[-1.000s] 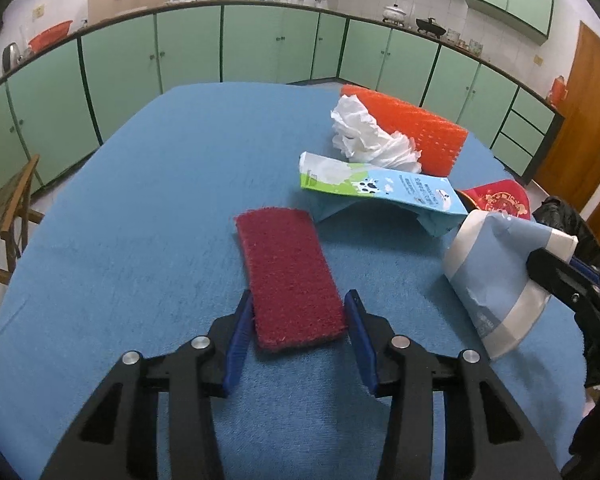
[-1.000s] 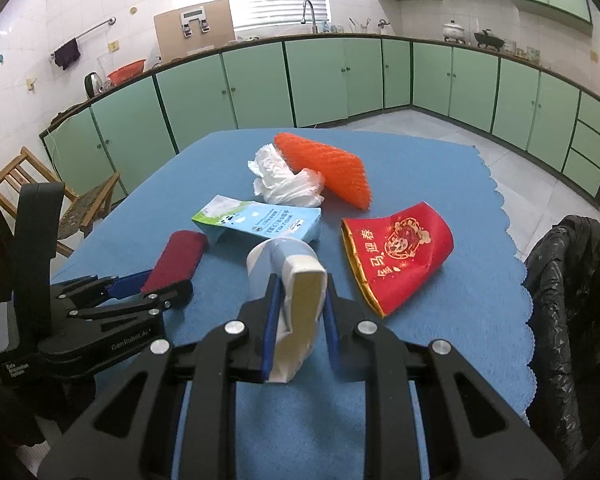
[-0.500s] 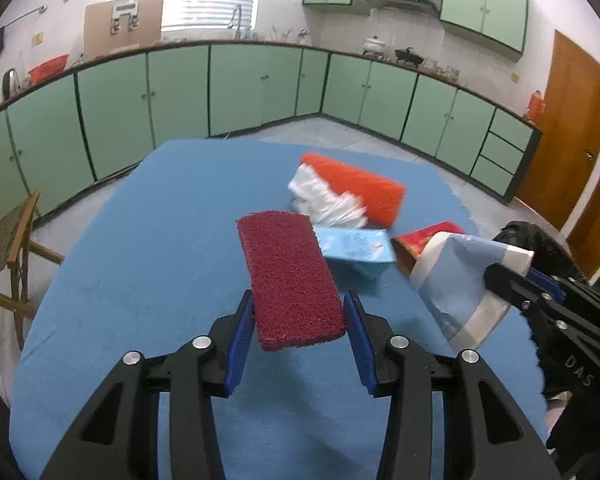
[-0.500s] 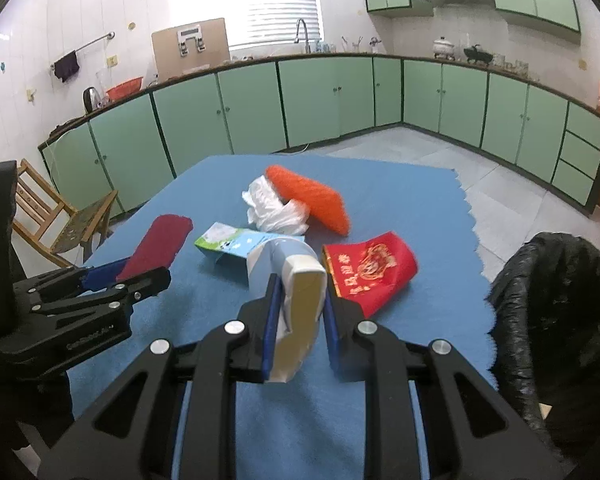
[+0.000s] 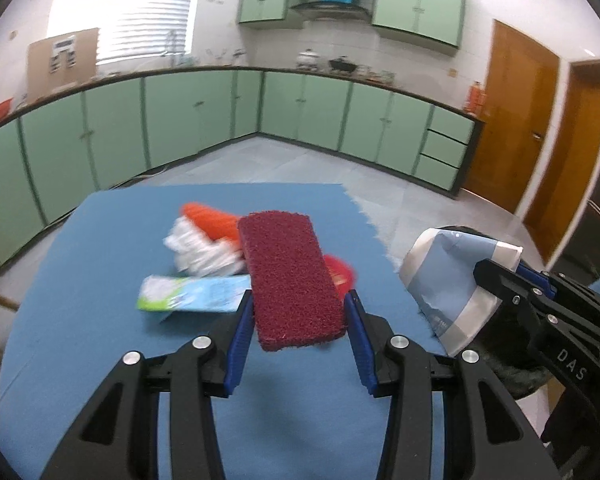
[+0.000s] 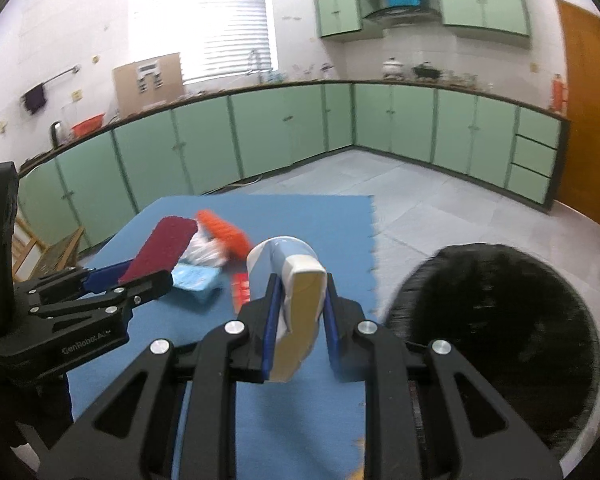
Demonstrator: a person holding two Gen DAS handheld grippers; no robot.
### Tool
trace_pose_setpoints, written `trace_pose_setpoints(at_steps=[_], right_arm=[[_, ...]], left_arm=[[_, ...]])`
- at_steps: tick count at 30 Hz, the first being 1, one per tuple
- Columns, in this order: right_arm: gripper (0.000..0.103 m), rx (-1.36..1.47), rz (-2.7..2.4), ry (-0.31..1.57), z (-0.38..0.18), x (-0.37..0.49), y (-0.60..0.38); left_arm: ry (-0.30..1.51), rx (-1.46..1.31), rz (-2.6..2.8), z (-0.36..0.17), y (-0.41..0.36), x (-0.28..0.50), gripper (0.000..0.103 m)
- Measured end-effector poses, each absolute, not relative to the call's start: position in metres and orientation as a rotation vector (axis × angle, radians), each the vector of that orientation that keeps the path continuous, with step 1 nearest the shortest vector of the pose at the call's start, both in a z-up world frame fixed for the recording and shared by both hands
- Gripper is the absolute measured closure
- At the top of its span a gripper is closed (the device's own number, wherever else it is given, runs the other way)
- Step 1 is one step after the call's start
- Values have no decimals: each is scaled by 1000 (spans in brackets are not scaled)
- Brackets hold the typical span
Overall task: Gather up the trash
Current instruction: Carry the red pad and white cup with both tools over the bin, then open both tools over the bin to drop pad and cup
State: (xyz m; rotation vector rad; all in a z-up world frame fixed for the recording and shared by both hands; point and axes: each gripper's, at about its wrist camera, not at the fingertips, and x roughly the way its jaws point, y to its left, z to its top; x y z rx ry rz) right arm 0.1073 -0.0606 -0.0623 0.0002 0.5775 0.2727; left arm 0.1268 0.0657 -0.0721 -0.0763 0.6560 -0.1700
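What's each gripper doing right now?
Left gripper: shut on the dark red scouring pad.
Right gripper: shut on the crushed paper cup.

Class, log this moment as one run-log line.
left gripper: shut on red scouring pad | right gripper: shut on crushed paper cup | black bin bag: unreached

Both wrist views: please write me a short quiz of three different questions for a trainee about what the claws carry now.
1. True or false: the left claw is shut on the dark red scouring pad.
2. What does the right claw hold? A) crushed paper cup B) white crumpled paper
3. Fill in: the black trash bag is on the claw's ___ in the right wrist view.

Key: 1 true; 2 A; 3 right.
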Motion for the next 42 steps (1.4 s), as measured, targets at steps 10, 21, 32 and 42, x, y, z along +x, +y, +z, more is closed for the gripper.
trace_pose_setpoints(at_steps=[10, 21, 32, 42], right_arm=[[84, 52, 52, 560, -65, 111, -174], [83, 81, -104, 602, -100, 118, -257], [57, 83, -193, 709, -152, 134, -288], [11, 100, -202, 662, -129, 130, -268]], left_arm=[[619, -18, -373, -66, -44, 163, 59], [608, 1, -482, -82, -138, 195, 59], [741, 10, -547, -117, -192, 233, 42], [656, -12, -488, -94, -141, 220, 27]])
